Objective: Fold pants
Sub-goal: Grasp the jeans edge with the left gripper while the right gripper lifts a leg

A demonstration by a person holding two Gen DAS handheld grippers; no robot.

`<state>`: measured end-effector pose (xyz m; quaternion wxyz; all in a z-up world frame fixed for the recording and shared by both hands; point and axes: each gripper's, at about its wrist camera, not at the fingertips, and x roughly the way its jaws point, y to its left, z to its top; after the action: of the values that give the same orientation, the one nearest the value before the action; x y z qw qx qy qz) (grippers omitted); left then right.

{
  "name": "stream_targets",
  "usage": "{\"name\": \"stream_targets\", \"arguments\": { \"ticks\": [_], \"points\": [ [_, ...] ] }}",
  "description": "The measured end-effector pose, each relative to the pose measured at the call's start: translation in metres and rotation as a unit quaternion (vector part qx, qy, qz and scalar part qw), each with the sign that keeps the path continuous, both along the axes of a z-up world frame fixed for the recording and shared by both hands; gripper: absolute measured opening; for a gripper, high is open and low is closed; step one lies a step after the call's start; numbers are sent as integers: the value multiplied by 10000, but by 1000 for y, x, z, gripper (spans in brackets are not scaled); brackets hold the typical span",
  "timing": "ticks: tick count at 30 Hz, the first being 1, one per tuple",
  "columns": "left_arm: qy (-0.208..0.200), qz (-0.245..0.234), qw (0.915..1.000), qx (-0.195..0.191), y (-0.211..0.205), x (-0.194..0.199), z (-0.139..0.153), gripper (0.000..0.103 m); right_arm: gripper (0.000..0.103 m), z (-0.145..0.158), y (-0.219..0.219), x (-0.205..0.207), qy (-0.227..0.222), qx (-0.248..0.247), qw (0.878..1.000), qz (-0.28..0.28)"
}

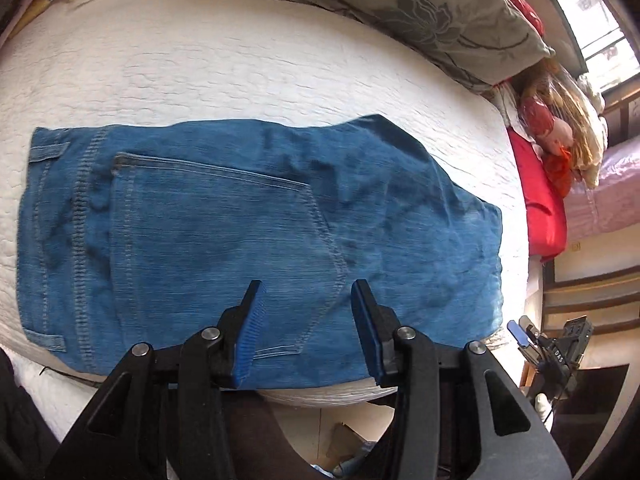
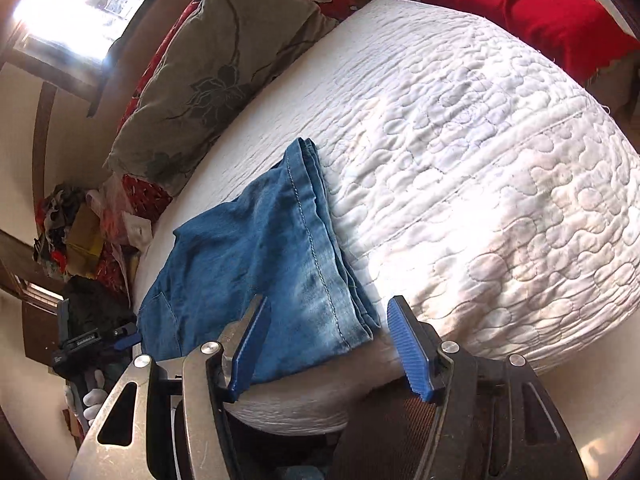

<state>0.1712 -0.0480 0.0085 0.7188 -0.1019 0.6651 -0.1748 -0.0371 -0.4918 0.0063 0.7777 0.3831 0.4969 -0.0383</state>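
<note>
At the bottom of the left wrist view, the left gripper (image 1: 306,286) hovers with jaws spread, holding nothing, over the folded blue pants (image 1: 248,232) filling mid-frame on the white quilted bed (image 1: 240,76). The right gripper (image 2: 328,304) is likewise spread above the pants' hem. A grey pillow (image 1: 420,12) lies upper right.
</note>
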Motion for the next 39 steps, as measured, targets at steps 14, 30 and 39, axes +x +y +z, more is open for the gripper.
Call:
{"name": "stream_targets", "arguments": {
  "ticks": [14,30,39],
  "points": [
    [446,-1637,9854,114,-217,64,7,42,78,-62,15,-11,-641,1570,9816,-878],
    [851,-3739,9158,1197,-372,99,-81,42,78,-82,7,-1,-1140,2378,9595,-991],
    [446,-5649,8113,1441,-377,52,-76,48,78,-85,4,-3,-1235,2540,9545,-959]
  ]
}}
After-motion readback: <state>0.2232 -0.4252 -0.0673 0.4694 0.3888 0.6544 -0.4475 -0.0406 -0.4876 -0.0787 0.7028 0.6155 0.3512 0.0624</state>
